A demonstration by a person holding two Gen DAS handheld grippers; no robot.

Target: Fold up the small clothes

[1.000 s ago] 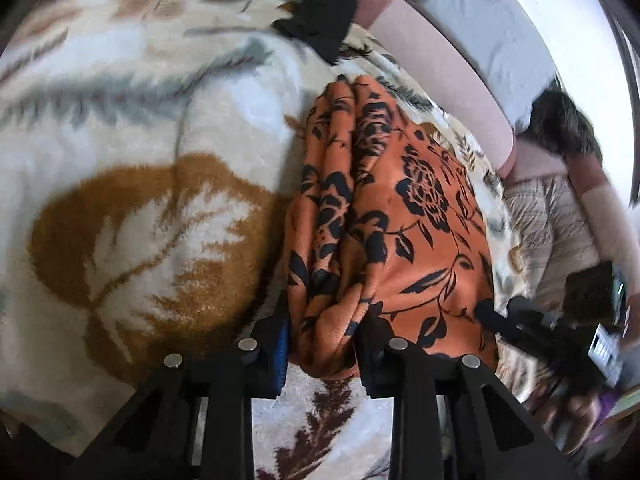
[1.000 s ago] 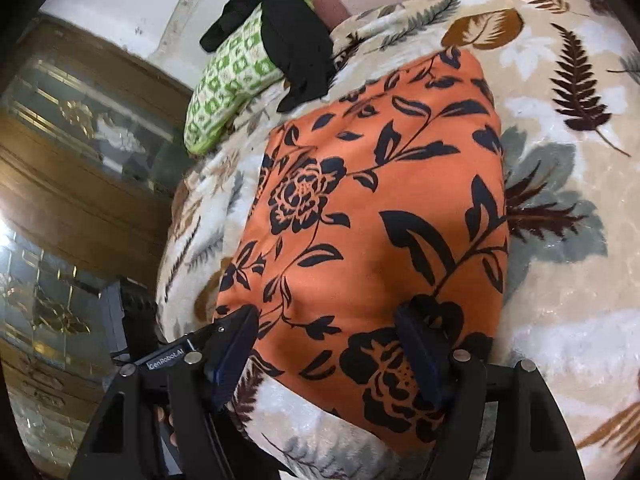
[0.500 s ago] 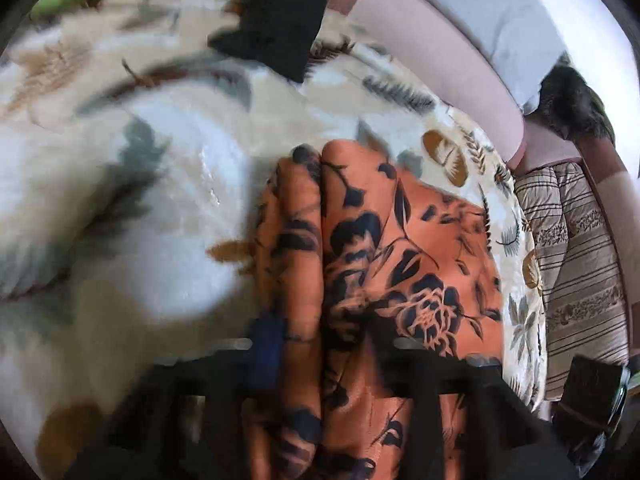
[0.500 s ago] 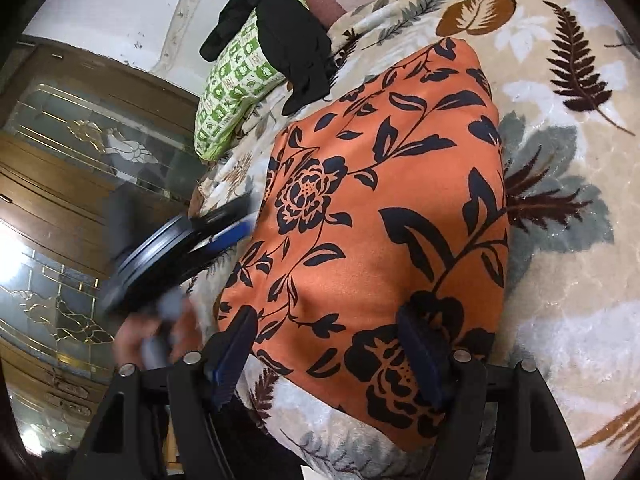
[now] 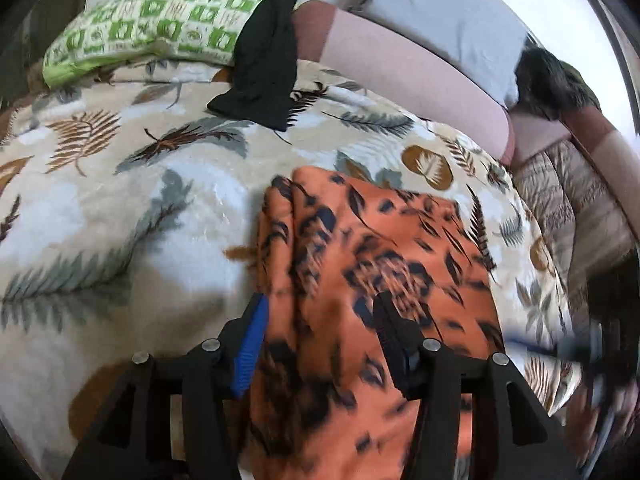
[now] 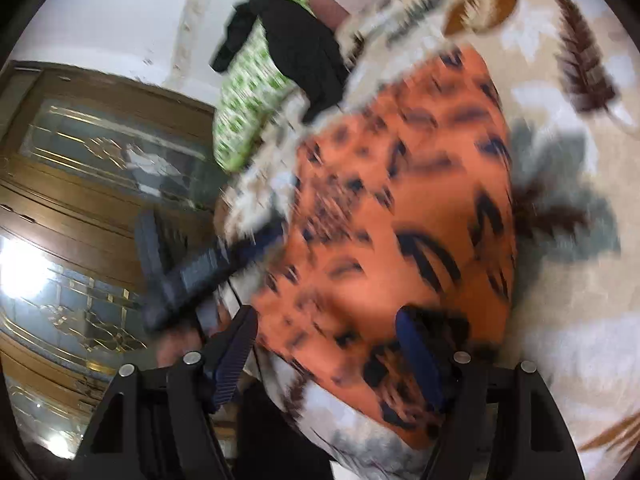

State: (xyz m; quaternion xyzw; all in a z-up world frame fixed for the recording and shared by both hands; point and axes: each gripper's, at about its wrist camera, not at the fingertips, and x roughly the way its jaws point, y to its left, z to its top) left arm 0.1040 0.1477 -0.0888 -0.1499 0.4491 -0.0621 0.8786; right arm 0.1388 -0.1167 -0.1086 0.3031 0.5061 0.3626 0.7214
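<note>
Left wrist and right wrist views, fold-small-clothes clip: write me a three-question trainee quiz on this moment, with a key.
1. True or false: the black garment lies partly on the green patterned pillow.
2. Which cloth sits between the jaws of the left gripper? A) black garment B) orange floral cloth C) green patterned pillow
3. Fill in: the orange floral cloth rests on a blanket printed with ____.

Key
1. True.
2. B; the jaws are opening and no longer press on it.
3. Leaves. In the right wrist view the right gripper also straddles this cloth with jaws apart.
</note>
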